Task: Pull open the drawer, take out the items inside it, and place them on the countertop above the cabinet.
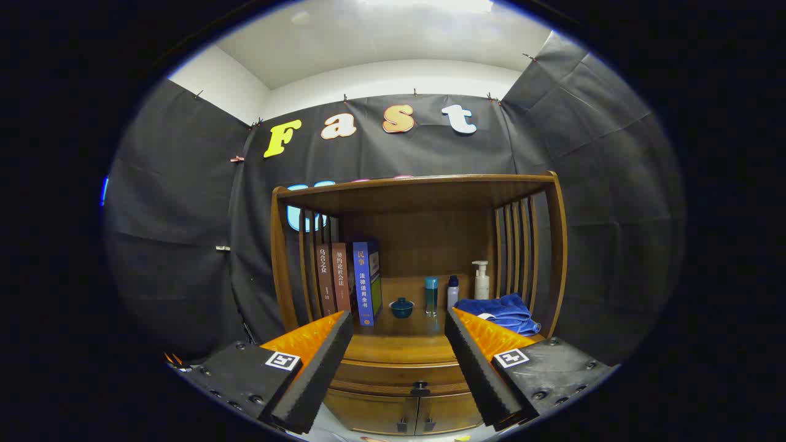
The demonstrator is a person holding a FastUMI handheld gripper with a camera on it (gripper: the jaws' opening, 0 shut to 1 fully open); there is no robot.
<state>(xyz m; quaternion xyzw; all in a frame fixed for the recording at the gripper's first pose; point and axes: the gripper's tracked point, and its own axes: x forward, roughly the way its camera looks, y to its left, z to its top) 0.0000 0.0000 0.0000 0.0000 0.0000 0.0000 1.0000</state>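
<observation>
The gripper (399,344) hangs with its fingers spread wide and empty, facing the wooden cabinet (556,245) squarely. The drawer (402,374), closed, runs crosswise under the countertop's (399,348) front edge; its small dark knob (420,388) sits ahead of and below the gap between the fingers, slightly toward the right one. Judging by this, a short drop forward reaches it, and room to pull back looks open; a blue cloth (500,310) lies at the countertop's right end.

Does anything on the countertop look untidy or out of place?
Only the blue cloth: it lies crumpled beside the pump bottle, not folded. Books and bottles stand upright. The claw is open, holding nothing.
</observation>
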